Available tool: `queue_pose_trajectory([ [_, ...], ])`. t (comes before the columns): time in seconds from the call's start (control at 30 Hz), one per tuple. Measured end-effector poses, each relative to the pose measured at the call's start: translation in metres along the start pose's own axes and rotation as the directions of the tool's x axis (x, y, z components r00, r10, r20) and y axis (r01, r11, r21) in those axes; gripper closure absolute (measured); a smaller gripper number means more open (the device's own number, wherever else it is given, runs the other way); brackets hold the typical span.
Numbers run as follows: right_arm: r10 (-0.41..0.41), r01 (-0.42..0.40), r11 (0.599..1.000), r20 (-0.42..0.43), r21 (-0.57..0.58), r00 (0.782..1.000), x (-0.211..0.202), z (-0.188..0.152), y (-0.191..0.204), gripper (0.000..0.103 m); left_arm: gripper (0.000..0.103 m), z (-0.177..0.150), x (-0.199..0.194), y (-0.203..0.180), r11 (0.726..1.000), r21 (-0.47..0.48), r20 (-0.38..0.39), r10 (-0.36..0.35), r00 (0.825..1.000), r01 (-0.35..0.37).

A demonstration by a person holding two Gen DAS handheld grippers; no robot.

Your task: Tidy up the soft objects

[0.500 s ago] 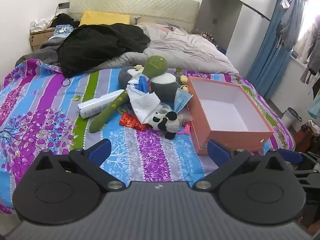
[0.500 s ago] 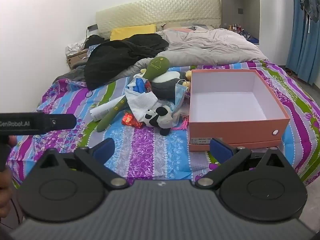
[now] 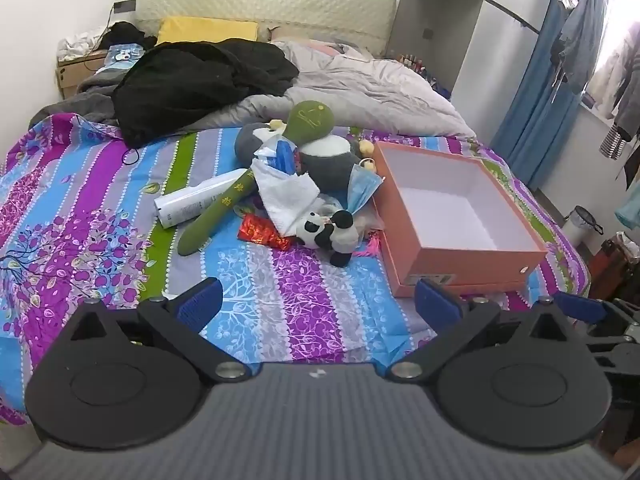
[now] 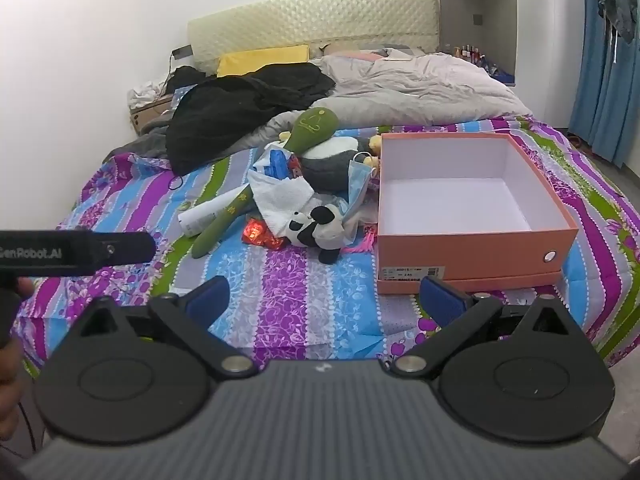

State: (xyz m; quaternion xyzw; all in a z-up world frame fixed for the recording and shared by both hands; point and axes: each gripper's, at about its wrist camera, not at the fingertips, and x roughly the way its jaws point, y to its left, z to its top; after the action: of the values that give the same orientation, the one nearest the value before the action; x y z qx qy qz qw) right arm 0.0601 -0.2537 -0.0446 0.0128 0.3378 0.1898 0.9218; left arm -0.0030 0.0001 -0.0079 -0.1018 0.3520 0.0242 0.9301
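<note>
A pile of soft things lies mid-bed: a small panda plush [image 3: 330,234] [image 4: 316,230], a long green plush [image 3: 256,174] [image 4: 264,172], a grey and white penguin plush [image 3: 328,158] [image 4: 334,158], a white cloth [image 3: 286,196] [image 4: 280,196] and a blue face mask [image 3: 362,188] [image 4: 356,184]. An open orange box [image 3: 476,262] [image 4: 472,254], white inside and empty, stands right of the pile. My left gripper [image 3: 318,306] is open and empty above the near bed edge. My right gripper [image 4: 324,298] is open and empty too, short of the pile.
A white tube [image 3: 192,202] and a red foil packet [image 3: 262,234] lie by the pile. A black coat [image 3: 200,80] and a grey duvet [image 3: 360,92] cover the far bed. The left gripper's body [image 4: 76,248] shows at the left of the right wrist view.
Both views have shifted only slightly; the pile and the box have not moved, and both grippers stay open.
</note>
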Motion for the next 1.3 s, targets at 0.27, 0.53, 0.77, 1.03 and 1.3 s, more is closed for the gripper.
queue_pose_trajectory([
  [0.27,-0.010,0.010,1.000,0.007,-0.002,1.000,-0.0010,0.0024,-0.0034,0.000,0.000,0.0022,-0.0015,0.0027,1.000,-0.014,0.014,-0.001,1.000,0.001],
  [0.53,-0.011,0.011,1.000,0.000,-0.004,1.000,0.0005,-0.0003,-0.0011,0.000,0.000,0.0005,-0.0015,0.0019,1.000,-0.012,0.007,-0.006,1.000,0.006],
  [0.77,-0.013,0.013,1.000,0.002,-0.003,1.000,-0.0004,0.0001,-0.0013,0.000,0.000,-0.0005,-0.0025,0.0010,1.000,-0.007,0.012,-0.004,1.000,0.004],
  [1.03,-0.016,0.016,1.000,-0.001,-0.003,1.000,0.0000,0.0000,-0.0016,0.000,0.000,0.0009,-0.0015,0.0011,1.000,0.004,0.004,-0.011,1.000,0.011],
  [1.3,-0.017,0.017,1.000,-0.009,-0.002,1.000,0.0017,0.0007,-0.0018,0.000,0.000,0.0007,0.0004,0.0007,1.000,0.012,-0.002,-0.012,1.000,0.012],
])
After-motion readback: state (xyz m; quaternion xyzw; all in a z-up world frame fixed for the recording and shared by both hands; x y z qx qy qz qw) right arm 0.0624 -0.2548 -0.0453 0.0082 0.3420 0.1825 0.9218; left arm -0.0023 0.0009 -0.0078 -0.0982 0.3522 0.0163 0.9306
